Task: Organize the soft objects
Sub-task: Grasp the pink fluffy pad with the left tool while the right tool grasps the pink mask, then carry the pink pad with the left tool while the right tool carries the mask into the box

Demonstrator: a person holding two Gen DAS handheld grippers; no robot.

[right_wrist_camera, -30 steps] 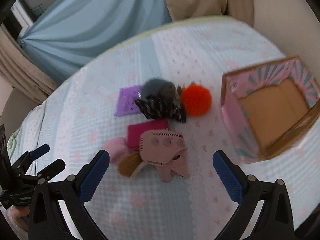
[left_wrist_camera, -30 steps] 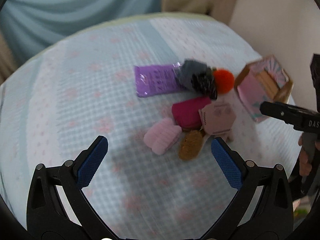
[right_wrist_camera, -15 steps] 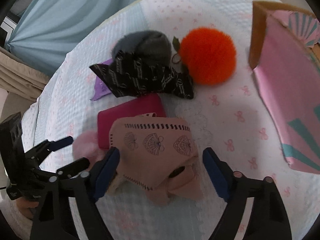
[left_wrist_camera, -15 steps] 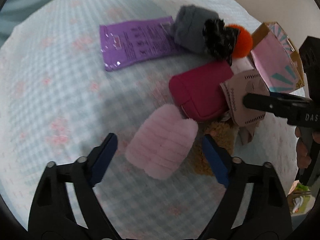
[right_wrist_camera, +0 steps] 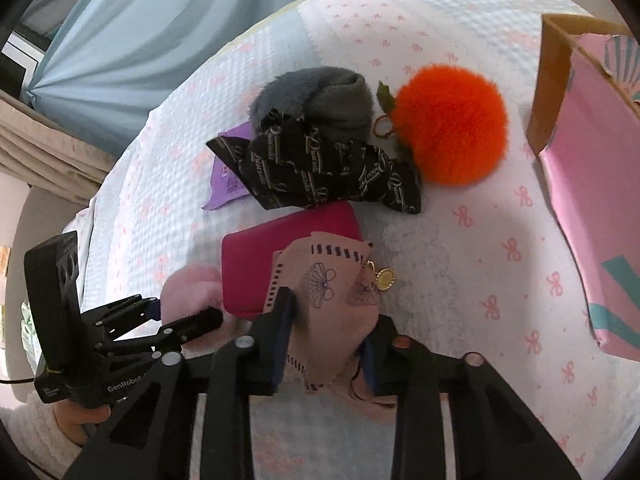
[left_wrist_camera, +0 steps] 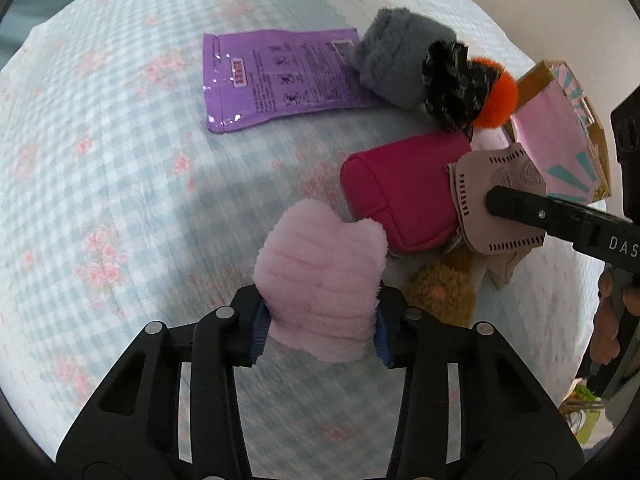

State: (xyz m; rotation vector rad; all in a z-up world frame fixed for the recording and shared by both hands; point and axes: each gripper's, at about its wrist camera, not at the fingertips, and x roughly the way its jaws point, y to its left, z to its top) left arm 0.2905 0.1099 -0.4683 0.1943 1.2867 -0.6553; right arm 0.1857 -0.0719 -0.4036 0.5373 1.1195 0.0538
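My left gripper [left_wrist_camera: 318, 330] is shut on a fluffy pink pad [left_wrist_camera: 320, 268] lying on the tablecloth. My right gripper [right_wrist_camera: 326, 340] is shut on a beige printed cloth pouch [right_wrist_camera: 328, 300] that lies over a magenta pouch [right_wrist_camera: 256, 264]. The right gripper's finger also shows in the left wrist view [left_wrist_camera: 532, 210], over the beige pouch [left_wrist_camera: 500, 184]. The magenta pouch [left_wrist_camera: 400, 192] lies just beyond the pink pad. A brown fuzzy piece [left_wrist_camera: 444, 292] lies between them.
An orange pompom [right_wrist_camera: 452, 124], a black printed scrunchie [right_wrist_camera: 320, 168], a grey fuzzy sock [right_wrist_camera: 320, 96] and a purple packet [left_wrist_camera: 280, 76] lie farther back. A pink cardboard box [right_wrist_camera: 592, 168] stands open at the right. The table is round with a light chequered cloth [left_wrist_camera: 100, 160].
Both grippers have moved forward and down and have closed: the left on the pink pad, the right on the beige pouch. Both were open a second ago.
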